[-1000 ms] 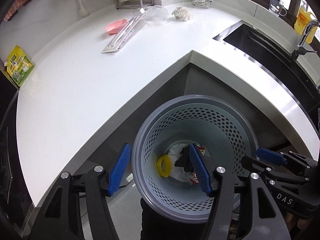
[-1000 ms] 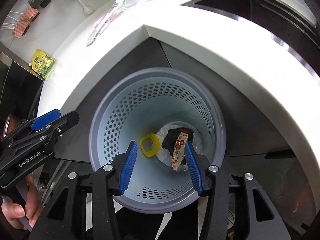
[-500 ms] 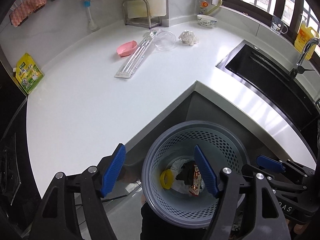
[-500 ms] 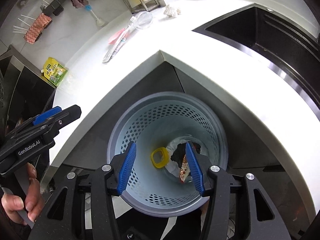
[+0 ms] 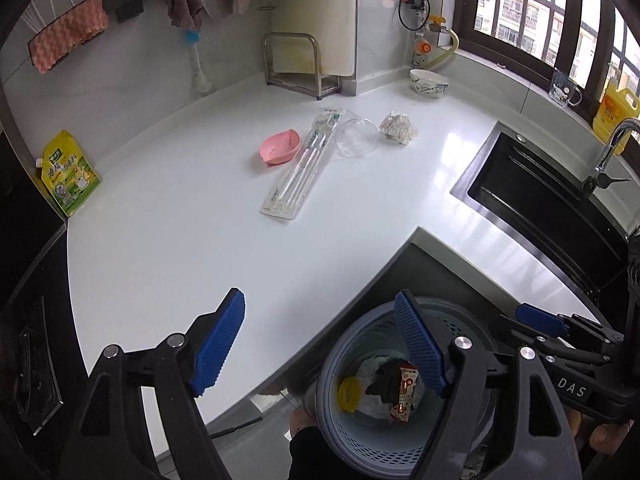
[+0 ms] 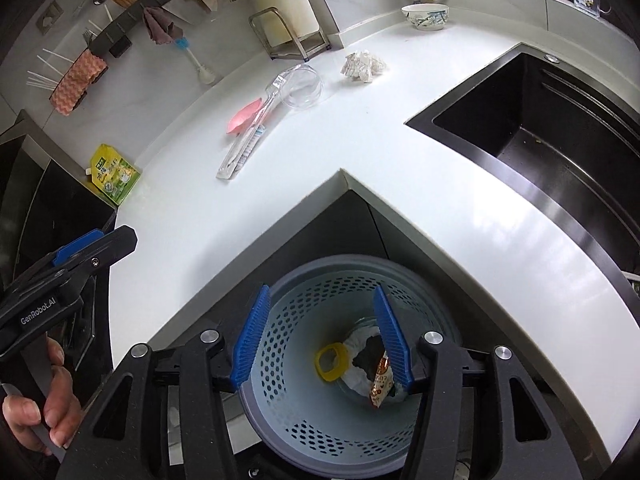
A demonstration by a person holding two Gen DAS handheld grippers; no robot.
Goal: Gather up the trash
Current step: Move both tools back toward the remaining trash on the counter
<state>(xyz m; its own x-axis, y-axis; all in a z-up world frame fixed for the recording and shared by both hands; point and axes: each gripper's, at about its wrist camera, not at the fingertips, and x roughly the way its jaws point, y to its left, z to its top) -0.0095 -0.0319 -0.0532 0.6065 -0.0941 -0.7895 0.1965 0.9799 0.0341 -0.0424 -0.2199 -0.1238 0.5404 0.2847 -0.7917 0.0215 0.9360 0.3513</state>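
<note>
A grey perforated trash basket (image 5: 380,446) (image 6: 288,364) stands on the floor in the counter's inner corner. It holds a snack wrapper (image 5: 404,394) (image 6: 380,380), a yellow ring (image 5: 347,390) (image 6: 330,362) and white and black scraps. On the white counter (image 5: 180,248) lie a clear toothbrush pack (image 5: 300,172) (image 6: 248,144), a pink dish (image 5: 280,147), a clear plastic cup (image 5: 356,137) (image 6: 302,86) and crumpled paper (image 5: 398,128) (image 6: 362,66). My left gripper (image 5: 320,344) is open and empty over the counter edge. My right gripper (image 6: 320,336) is open and empty above the basket.
A green-yellow pouch (image 5: 70,174) leans at the counter's left end. A black sink (image 5: 540,200) with a tap is on the right. A ceramic bowl (image 5: 429,83), a metal rack (image 5: 298,64) and a bottle brush stand at the back wall.
Both grippers have risen up and away from the basket, which now looks smaller and lower. More of the counter shows. Both stay open and empty.
</note>
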